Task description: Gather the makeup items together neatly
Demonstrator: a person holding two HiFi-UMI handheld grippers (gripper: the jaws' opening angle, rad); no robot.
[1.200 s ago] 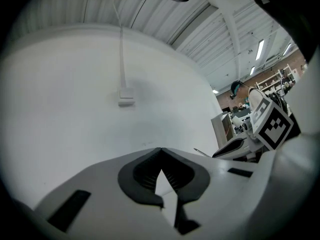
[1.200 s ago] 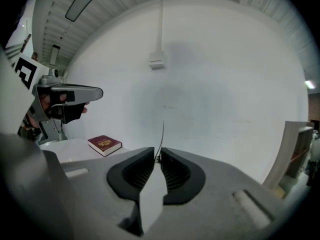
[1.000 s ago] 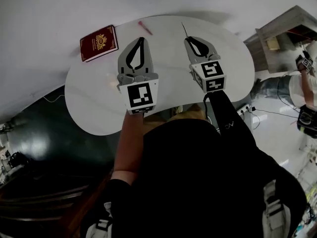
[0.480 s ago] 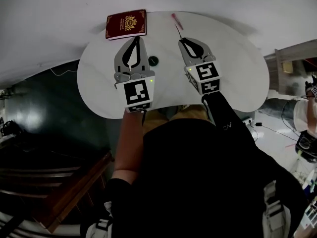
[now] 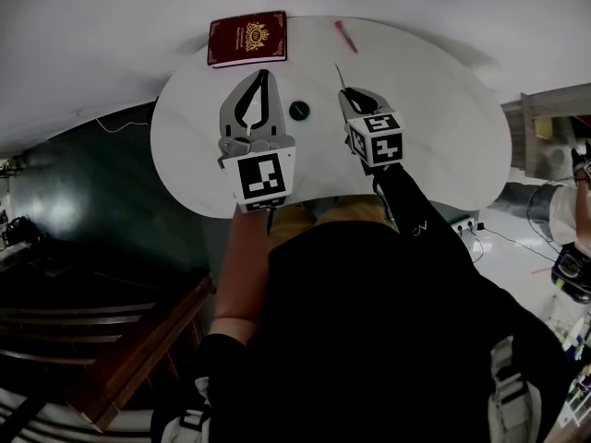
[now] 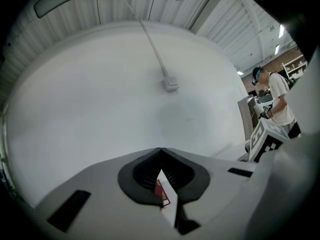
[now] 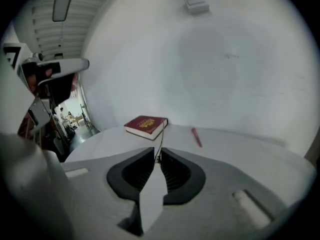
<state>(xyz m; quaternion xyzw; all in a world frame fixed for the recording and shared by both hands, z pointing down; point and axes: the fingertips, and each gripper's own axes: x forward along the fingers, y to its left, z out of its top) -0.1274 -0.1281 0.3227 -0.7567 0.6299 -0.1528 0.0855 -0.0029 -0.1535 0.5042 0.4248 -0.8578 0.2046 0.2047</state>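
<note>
One white table (image 5: 434, 127) carries everything in view, and we judge the gathering to be at an early stage: no two small items lie together yet.

1. A dark red book (image 5: 247, 38) lies at the far edge of the table. It does not look like a makeup item, and we treat it as a bystander.
2. The left gripper (image 5: 263, 79) hovers over the middle of the table. Its jaws meet at the tips with nothing between them; in the left gripper view only the book shows through the gap behind the tips.
3. The right gripper (image 5: 345, 93) hovers beside it, pointing towards the far edge.
4. A pink stick (image 5: 345, 36) lies near the far edge, well apart from the book and beyond the right gripper.
5. A small dark round item (image 5: 298, 111) rests on the table between the two grippers, touching neither.
6. A thin dark stick (image 5: 340, 75) projects forward from the right gripper, whose jaws are clamped on its near end. We cannot tell whether its far tip touches the table.

Work remaining, in our judgement: set the held stick down at one chosen spot, then bring the pink stick and the round item alongside it.
</note>
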